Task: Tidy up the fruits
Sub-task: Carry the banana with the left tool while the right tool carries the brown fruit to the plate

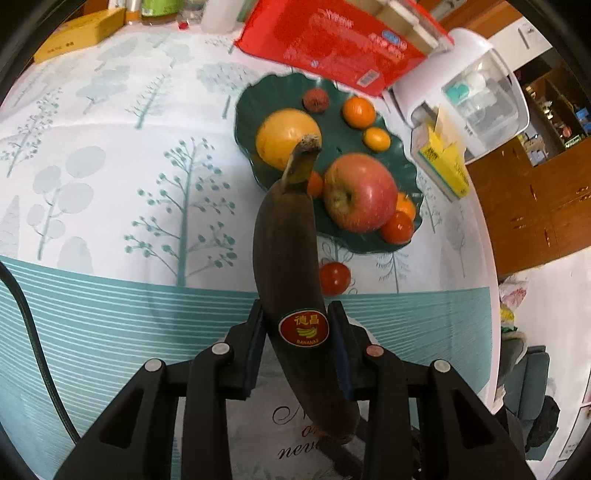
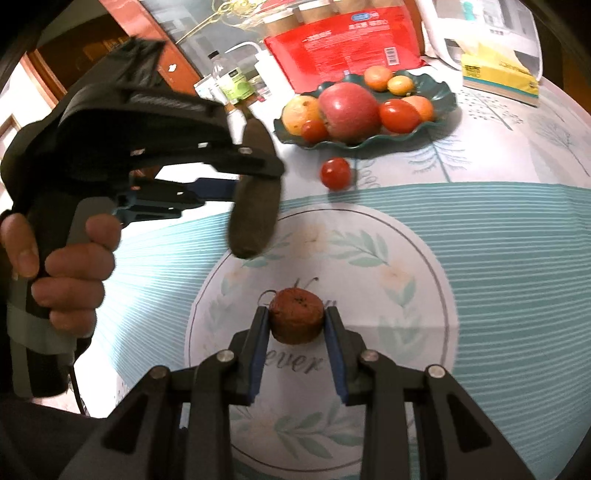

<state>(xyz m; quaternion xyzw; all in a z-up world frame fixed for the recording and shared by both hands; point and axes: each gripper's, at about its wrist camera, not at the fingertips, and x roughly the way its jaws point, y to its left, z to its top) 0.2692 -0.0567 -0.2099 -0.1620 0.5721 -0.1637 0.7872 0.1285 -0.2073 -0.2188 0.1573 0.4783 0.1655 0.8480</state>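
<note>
My left gripper is shut on a dark brown overripe banana with a red sticker, held above the table, its stem pointing toward the green leaf-shaped plate. The plate holds an apple, a yellow orange, small oranges, a tomato and a lychee. A loose tomato lies on the cloth in front of the plate. My right gripper is shut on a small reddish-brown fruit, low over the cloth. The left gripper with the banana shows at left in the right wrist view.
A red package leans behind the plate. A yellow tissue box and a white appliance stand to the plate's right. Bottles and a yellow box sit at the table's far edge. The table edge runs along the right.
</note>
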